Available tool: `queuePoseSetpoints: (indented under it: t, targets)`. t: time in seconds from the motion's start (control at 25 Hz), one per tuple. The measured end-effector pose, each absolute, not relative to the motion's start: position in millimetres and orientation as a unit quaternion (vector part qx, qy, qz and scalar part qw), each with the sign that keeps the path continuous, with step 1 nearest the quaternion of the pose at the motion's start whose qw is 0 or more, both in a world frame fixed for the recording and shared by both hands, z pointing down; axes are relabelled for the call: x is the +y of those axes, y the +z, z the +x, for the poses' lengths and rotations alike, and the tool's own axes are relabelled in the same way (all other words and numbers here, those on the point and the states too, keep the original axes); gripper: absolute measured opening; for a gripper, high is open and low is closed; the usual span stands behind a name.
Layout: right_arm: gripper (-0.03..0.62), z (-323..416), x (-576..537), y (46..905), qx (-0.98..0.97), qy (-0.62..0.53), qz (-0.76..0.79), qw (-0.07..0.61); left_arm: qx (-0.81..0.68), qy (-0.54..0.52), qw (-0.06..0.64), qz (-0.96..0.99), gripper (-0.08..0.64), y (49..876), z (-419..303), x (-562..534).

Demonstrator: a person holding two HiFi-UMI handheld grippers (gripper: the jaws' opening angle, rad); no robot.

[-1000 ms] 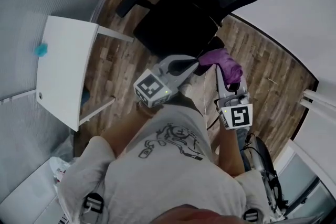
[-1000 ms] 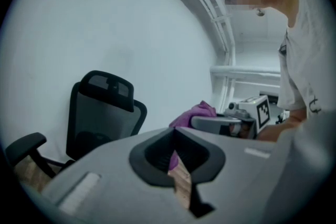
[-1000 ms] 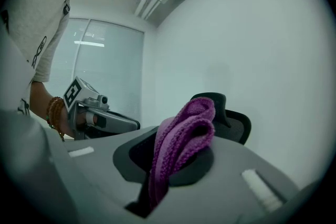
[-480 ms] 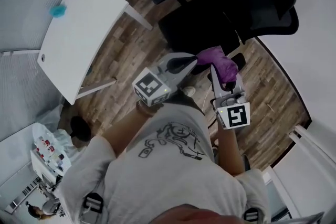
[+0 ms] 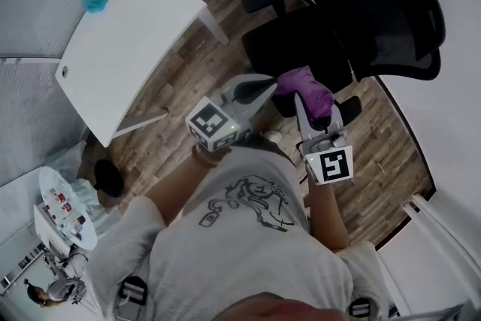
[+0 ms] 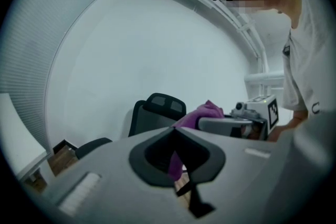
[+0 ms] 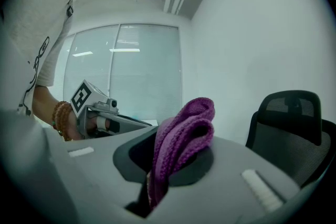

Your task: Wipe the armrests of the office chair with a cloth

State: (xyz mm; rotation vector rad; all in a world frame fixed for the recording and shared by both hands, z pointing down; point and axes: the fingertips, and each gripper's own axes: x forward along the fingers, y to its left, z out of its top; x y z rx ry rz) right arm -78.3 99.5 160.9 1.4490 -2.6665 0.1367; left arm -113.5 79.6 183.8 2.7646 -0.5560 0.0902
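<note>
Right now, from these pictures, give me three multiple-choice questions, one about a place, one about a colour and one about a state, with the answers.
1. Where does the small turquoise object lie?
A. on the chair seat
B. on the white rectangular table
C. on the floor

2. What colour is the knitted cloth?
A. purple
B. yellow
C. white

3. In what state is the right hand-held gripper?
A. open and empty
B. shut on a chair armrest
C. shut on the knitted cloth

Answers:
1 B: the head view shows it on the tabletop, near the far edge.
2 A: it is purple in all three views.
3 C: the right gripper view shows the cloth bunched up between its jaws.
</note>
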Motion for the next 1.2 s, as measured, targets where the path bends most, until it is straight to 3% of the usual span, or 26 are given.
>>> queuePoseSetpoints:
  t: [1.2]
  targets:
    - [0.028,-244.7,-30.9,165.9,-0.879,0.046,0.463,0.099,-0.203,0.010,0.174,0.963,0.000,182.7,-285.0,-49.4]
